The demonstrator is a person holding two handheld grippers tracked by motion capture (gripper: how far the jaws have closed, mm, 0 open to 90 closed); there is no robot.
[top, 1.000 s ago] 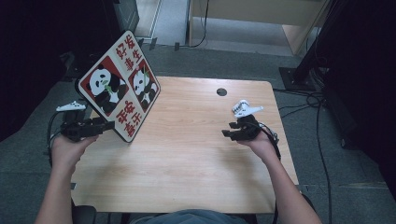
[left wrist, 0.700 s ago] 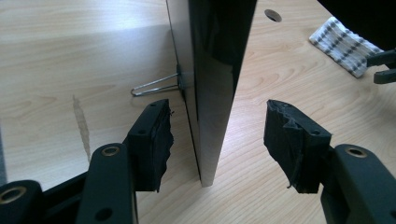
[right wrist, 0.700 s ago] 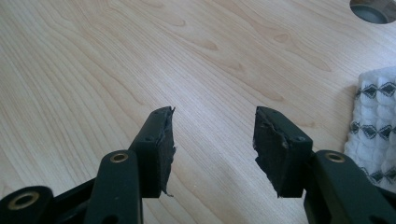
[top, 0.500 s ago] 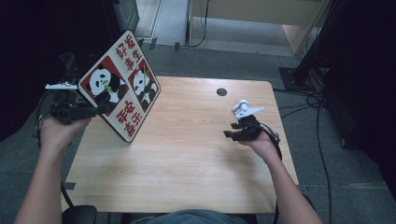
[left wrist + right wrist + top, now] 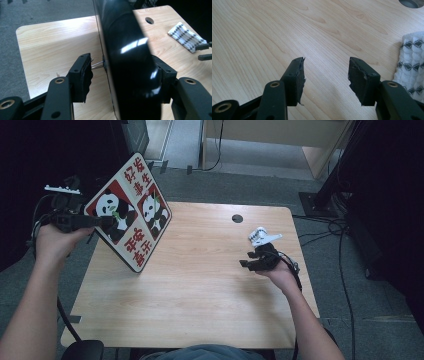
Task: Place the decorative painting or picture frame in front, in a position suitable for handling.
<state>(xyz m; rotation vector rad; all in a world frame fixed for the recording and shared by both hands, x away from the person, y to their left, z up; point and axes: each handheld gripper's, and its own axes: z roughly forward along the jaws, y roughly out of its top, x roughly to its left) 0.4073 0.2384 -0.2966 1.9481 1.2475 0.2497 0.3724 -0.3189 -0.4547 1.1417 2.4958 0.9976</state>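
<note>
On the table (image 5: 200, 285): light wood top with a round cable hole at the far side; it bears the board's bottom corner and a folded cloth.
Panda board (image 5: 131, 211): square sign, pandas and red characters on its face, stands on one corner like a diamond, tilted, at the table's left part; the bottom corner looks to rest on the wood.
Board vs fingers: in the left gripper view the board's glossy black back (image 5: 130, 65) runs edge-on up between the two jaws; it covers the right-hand finger and looks to lie against it, while the left-hand finger (image 5: 82, 75) stands clear with a gap of table showing.
Left gripper (image 5: 102, 221): held in the left hand at the board's left corner, raised above table level; jaws wide, straddling the board's edge; cannot tell if both pads press.
Right gripper (image 5: 244, 264): low over the table's right part, well apart from the board; jaws wide with only bare wood between the fingers (image 5: 295, 75).
Cloth (image 5: 412, 67): white quilted, dark diamond pattern, just beside the right gripper.
</note>
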